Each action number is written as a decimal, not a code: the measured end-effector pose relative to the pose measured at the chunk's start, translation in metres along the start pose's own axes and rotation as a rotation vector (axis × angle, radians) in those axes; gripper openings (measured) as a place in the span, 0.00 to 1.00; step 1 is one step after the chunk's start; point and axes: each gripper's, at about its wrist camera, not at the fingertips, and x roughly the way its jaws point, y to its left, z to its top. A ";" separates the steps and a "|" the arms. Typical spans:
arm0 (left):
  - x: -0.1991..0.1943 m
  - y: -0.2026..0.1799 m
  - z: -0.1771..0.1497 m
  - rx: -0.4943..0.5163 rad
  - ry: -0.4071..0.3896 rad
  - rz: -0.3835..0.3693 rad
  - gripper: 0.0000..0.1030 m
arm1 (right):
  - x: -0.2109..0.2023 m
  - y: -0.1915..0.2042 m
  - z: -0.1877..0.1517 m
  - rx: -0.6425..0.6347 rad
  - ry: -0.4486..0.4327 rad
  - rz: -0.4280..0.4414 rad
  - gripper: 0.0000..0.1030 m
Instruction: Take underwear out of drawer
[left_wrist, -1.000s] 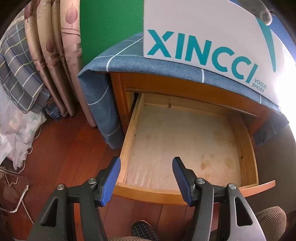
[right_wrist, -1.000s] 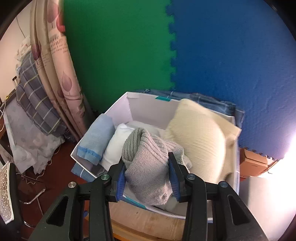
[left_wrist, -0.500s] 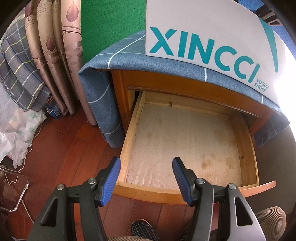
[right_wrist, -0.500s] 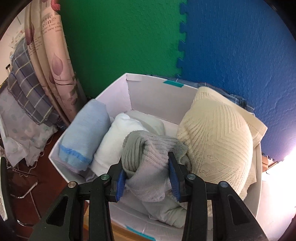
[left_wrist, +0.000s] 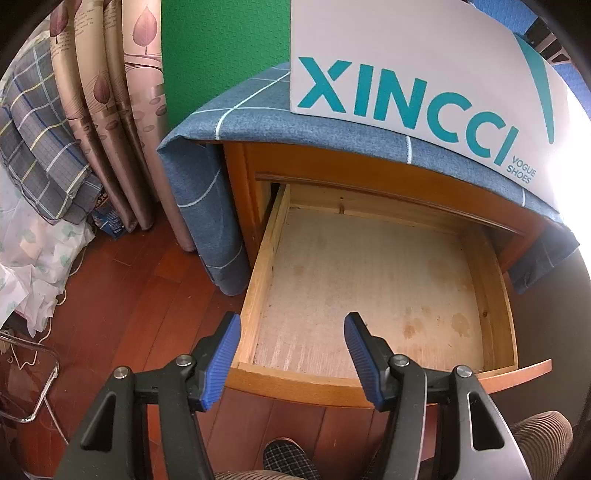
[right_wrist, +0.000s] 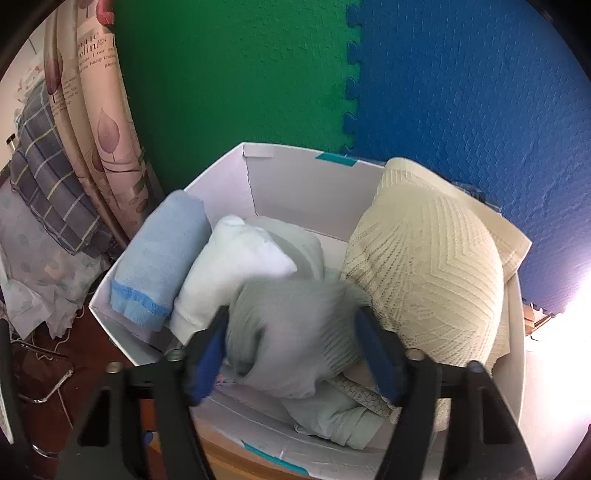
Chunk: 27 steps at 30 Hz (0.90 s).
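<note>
In the left wrist view the wooden drawer (left_wrist: 491, 295) is pulled open and its bottom is bare. My left gripper (left_wrist: 291, 354) is open and empty above the drawer's front edge. In the right wrist view my right gripper (right_wrist: 291, 354) has opened wide around the grey ribbed underwear (right_wrist: 291, 332), which is blurred and sits in the white shoe box (right_wrist: 303, 181). Whether the fingers still touch it I cannot tell. The box also holds a light blue roll (right_wrist: 159, 258), a white roll (right_wrist: 232, 266) and a cream knitted piece (right_wrist: 424, 266).
The white XINCCI box (left_wrist: 406, 74) stands on the blue checked cloth (left_wrist: 251, 118) that covers the cabinet. Curtains (left_wrist: 110, 110) and plaid bedding (left_wrist: 40, 155) lie to the left. A slippered foot (left_wrist: 288, 461) and a knee (left_wrist: 535, 443) are below the drawer. Green and blue foam mats (right_wrist: 332, 74) line the wall.
My right gripper has opened wider and lowered the grey underwear into the white box. The box looms closer. My left gripper has stayed open over the drawer front.
</note>
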 end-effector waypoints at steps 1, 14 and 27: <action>0.000 0.000 0.000 0.000 -0.002 0.000 0.58 | -0.003 -0.001 0.001 0.004 -0.007 0.004 0.72; -0.003 0.000 -0.001 0.001 -0.010 -0.009 0.58 | -0.095 -0.003 -0.029 0.026 -0.190 -0.009 0.92; -0.016 -0.007 -0.007 0.046 -0.029 -0.057 0.58 | -0.064 -0.024 -0.193 0.144 -0.107 -0.182 0.99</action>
